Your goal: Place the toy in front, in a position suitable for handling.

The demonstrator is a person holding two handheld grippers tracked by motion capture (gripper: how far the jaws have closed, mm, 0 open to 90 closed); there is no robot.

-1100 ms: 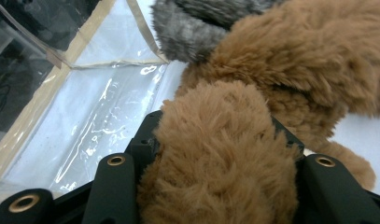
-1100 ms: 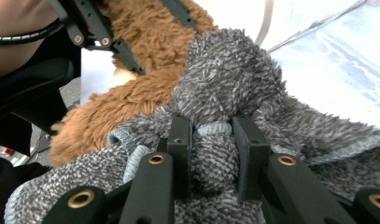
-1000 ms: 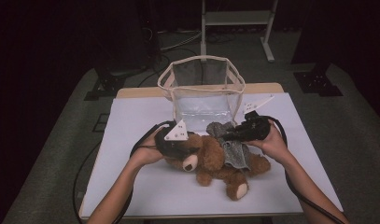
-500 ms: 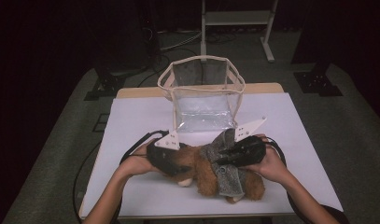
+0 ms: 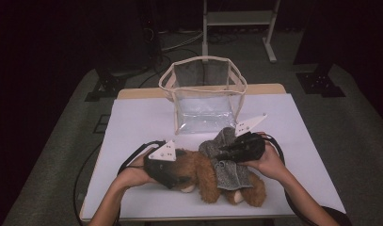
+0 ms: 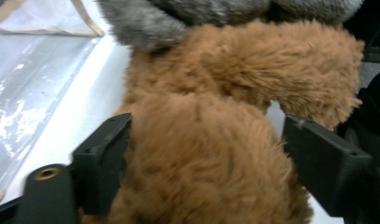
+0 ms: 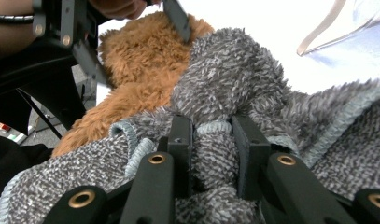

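A brown teddy bear (image 5: 198, 172) in a grey fleece garment (image 5: 229, 172) lies on its side near the front of the white table (image 5: 137, 122). My left gripper (image 5: 172, 176) is at the bear's head end. In the left gripper view its jaws stand wide apart, and the left gripper (image 6: 206, 123) presses brown fur (image 6: 201, 168) from both sides. My right gripper (image 5: 223, 154) comes in from the right over the bear's body. In the right gripper view the right gripper (image 7: 211, 123) is shut on a fold of the grey garment (image 7: 225, 79).
A clear plastic bag (image 5: 203, 60) with a beige rim stands open and upright at the back middle of the table, just behind the bear. Cables trail from both grippers. Bare table lies to the left and right of the bear.
Both grippers and the bear have come nearer the table's front edge, away from the bag. The bear now lies lower and flatter.
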